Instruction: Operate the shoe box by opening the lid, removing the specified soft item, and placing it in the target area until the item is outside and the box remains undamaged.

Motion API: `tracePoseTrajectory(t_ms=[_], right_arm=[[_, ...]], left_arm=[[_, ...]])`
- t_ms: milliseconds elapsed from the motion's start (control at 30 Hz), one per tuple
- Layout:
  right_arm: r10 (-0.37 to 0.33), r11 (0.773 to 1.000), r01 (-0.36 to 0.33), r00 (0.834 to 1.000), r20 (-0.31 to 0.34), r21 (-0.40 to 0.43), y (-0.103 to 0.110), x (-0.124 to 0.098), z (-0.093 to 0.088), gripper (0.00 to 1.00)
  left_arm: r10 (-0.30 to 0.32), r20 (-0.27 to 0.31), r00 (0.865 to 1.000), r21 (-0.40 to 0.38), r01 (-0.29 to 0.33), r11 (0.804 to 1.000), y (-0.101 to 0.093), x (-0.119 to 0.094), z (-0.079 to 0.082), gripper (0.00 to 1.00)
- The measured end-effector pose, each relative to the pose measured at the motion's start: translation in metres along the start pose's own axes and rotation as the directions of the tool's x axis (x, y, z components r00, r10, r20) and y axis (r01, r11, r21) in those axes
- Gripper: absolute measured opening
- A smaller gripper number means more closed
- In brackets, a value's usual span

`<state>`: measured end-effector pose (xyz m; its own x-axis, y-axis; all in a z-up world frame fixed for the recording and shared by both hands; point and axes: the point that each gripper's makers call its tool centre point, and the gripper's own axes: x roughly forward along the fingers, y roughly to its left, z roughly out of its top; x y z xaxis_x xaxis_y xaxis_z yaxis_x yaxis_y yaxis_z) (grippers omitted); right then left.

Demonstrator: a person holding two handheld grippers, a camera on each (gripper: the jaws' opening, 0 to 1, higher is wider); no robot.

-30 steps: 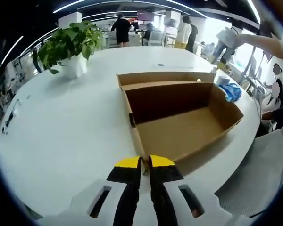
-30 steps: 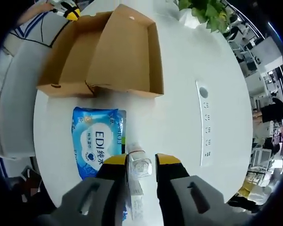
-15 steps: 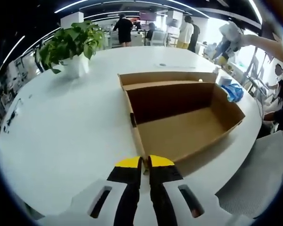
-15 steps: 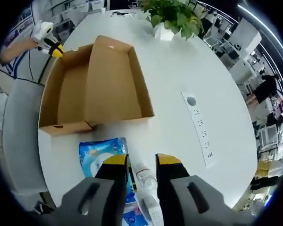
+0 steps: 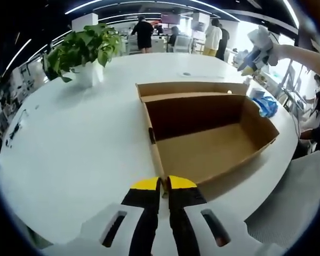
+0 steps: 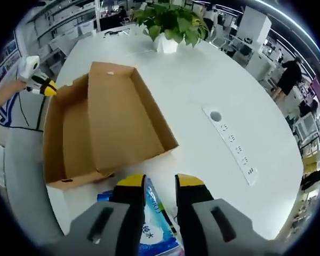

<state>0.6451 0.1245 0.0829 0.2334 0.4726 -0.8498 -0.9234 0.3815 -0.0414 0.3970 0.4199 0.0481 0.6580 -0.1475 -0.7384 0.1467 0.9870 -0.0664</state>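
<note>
The brown cardboard shoe box lies open on the white table, its inside bare and its lid folded back on the far side. My left gripper is shut on the box's near corner edge. It appears in the right gripper view as the left gripper, at the box's far left corner. My right gripper is open and hovers above a blue wipes pack on the table outside the box. A hand holds the right gripper high beyond the blue pack.
A potted plant stands at the far side of the white table. A socket strip is set into the tabletop right of the box. A person's grey sleeve is by the table edge. People stand in the background.
My right gripper has lifted up and back from the wipes pack; the small clear bottle that stood between its jaws has passed out of sight. The left gripper has kept its hold.
</note>
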Motion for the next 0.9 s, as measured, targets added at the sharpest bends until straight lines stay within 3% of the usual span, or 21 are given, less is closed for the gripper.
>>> tracePoseTrajectory(t_ms=[433,567,733,900], right_arm=[[-0.024,0.985,0.017,0.999,0.043,0.171,0.003,0.027,0.005,0.18],[-0.051,0.967,0.034,0.997,0.062,0.252,-0.002,0.036,0.008,0.18],[-0.076,0.928,0.038,0.993,0.089,0.37,-0.005,0.044,0.011,0.17],[-0.095,0.905,0.052,0.992,0.081,0.423,-0.007,0.054,0.007,0.17]], left_arm=[[0.008,0.004,1.0,-0.017,-0.008,1.0,0.0,0.0,0.0,0.01],[0.013,0.003,1.0,-0.021,-0.013,1.0,0.001,0.0,0.0,0.01],[0.019,0.003,1.0,-0.027,-0.019,0.999,0.001,0.0,0.0,0.01],[0.023,0.004,1.0,-0.04,-0.023,0.999,0.001,0.001,0.0,0.01]])
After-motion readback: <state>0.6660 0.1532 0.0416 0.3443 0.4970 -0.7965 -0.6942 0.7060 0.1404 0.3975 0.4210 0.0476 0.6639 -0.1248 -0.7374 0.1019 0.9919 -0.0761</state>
